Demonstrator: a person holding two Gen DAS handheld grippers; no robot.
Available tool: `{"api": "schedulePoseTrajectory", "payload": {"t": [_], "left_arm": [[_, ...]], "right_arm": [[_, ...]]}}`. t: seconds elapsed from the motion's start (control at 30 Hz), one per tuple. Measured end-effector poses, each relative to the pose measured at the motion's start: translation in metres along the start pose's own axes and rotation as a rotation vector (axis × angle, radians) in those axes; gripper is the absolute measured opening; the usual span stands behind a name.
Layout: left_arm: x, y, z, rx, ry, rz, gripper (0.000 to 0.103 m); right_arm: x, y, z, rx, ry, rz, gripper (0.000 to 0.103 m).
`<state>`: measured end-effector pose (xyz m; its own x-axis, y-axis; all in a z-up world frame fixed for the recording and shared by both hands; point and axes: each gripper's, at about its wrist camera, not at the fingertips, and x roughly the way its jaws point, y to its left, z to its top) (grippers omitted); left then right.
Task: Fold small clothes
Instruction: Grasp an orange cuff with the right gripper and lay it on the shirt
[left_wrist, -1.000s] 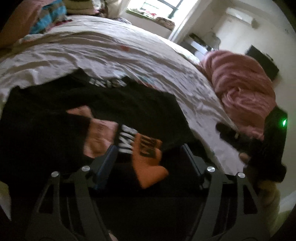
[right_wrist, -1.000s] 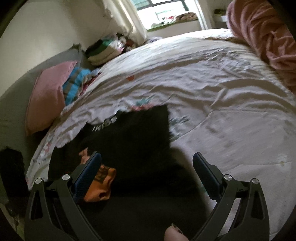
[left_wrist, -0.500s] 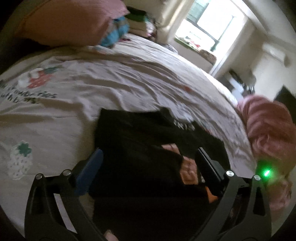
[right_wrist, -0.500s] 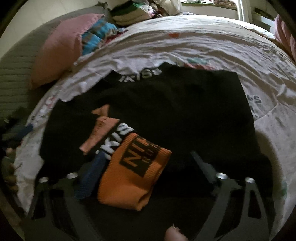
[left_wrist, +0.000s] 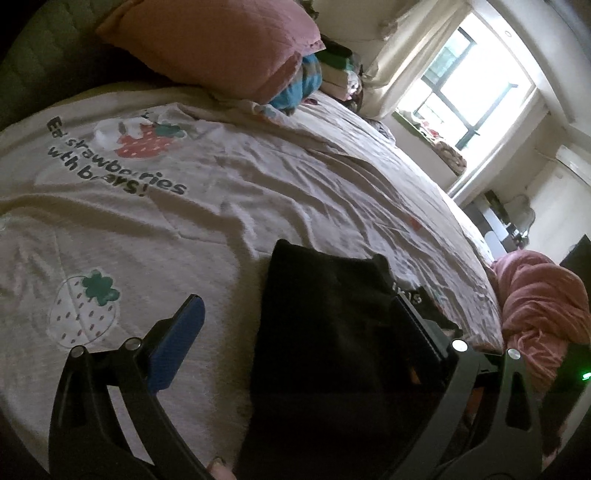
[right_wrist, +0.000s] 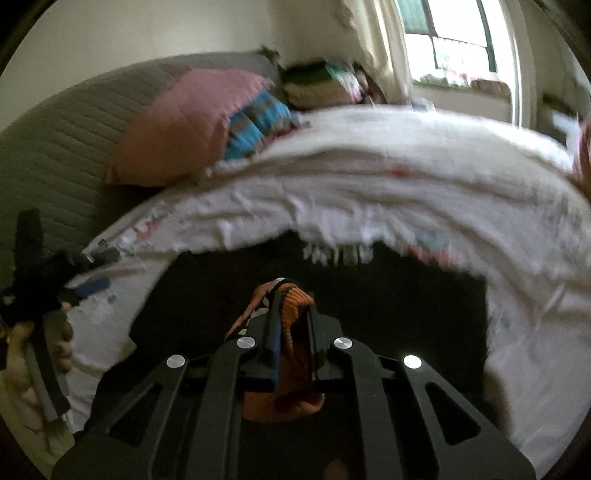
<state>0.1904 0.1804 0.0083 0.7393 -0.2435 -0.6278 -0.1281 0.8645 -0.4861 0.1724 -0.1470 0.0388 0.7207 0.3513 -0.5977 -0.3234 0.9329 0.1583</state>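
A black garment (left_wrist: 325, 332) with white lettering lies flat on the strawberry-print bedsheet (left_wrist: 147, 206). In the left wrist view my left gripper (left_wrist: 299, 332) stands wide open over the garment's left edge, blue pad (left_wrist: 177, 339) above bare sheet and the other finger over the black cloth, pressing nothing. In the right wrist view my right gripper (right_wrist: 293, 310) is shut on the garment's orange ribbed cuff (right_wrist: 284, 400), which bunches up between the pads above the black garment (right_wrist: 406, 314). At the far left of that view a hand (right_wrist: 55, 339) holds the left gripper (right_wrist: 88, 288).
A pink pillow (left_wrist: 221, 44) and a blue striped cloth (left_wrist: 295, 92) lie at the head of the bed beside a stack of folded clothes (right_wrist: 317, 85). A crumpled pink blanket (left_wrist: 543, 306) sits at the bed's right edge. A bright window (left_wrist: 465, 99) is behind.
My right gripper came in over the orange cuff and closed on it, bunching it up. My left gripper opened wide and swung left to the garment's left edge.
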Motion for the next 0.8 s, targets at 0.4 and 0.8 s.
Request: {"api": "schedulePoseTrajectory", "payload": {"t": [0.4,0.8], "left_arm": [[0.009,-0.006,-0.007,0.027,0.02,0.017,0.093],[0.032,-0.05,-0.031,0.194,0.062,0.01,0.093]], "right_arm": [[-0.016,-0.036,0.015,-0.028,-0.083,-0.13,0.009],[-0.002,-0.062,-0.014,0.029,-0.02,-0.222,0.009]]}}
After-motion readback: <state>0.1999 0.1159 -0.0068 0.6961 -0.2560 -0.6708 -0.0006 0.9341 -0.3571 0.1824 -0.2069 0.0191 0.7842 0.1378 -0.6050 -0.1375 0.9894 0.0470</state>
